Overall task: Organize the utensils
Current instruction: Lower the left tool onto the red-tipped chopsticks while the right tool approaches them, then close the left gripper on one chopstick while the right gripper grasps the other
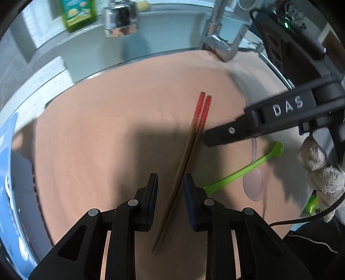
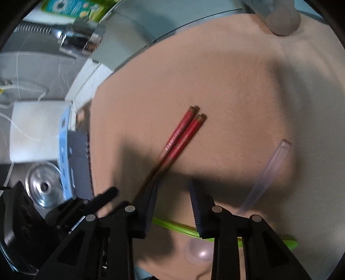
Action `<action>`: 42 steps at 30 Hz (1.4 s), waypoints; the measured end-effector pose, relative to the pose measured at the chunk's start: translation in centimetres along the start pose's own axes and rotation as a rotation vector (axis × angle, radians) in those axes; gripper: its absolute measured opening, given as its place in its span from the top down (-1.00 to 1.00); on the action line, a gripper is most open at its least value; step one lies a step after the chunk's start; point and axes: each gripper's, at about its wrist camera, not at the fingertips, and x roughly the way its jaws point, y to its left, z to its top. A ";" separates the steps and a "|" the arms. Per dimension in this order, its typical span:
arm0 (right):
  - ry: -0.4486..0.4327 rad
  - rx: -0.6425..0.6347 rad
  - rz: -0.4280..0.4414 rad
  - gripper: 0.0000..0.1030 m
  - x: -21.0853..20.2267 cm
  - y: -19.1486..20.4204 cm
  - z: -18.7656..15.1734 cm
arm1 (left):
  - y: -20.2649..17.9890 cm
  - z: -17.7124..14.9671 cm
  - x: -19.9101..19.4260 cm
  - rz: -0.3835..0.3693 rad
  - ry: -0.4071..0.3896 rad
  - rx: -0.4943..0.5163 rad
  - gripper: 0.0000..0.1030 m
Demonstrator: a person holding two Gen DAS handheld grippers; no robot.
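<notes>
Left gripper (image 1: 169, 183) jaws straddle chopsticks (image 1: 195, 129); bare mat (image 1: 97, 140) leftward.

This is a home kitchen, at the sink: a chrome faucet (image 1: 222, 43) rises at the back, a green bottle of dish soap (image 1: 77, 13) stands on the ledge, and a steel drain strainer (image 2: 43, 187) sits beside the peach cloth (image 1: 118, 129) (spread over the counter).

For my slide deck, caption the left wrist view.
Left gripper straddling red-topped chopsticks on a tan cloth, green utensil and clear spoon beside them.
</notes>
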 end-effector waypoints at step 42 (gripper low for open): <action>-0.090 -0.095 -0.220 0.85 2.4 5.3 0.4 | 4.2 0.6 3.1 -0.061 -0.036 -0.096 0.89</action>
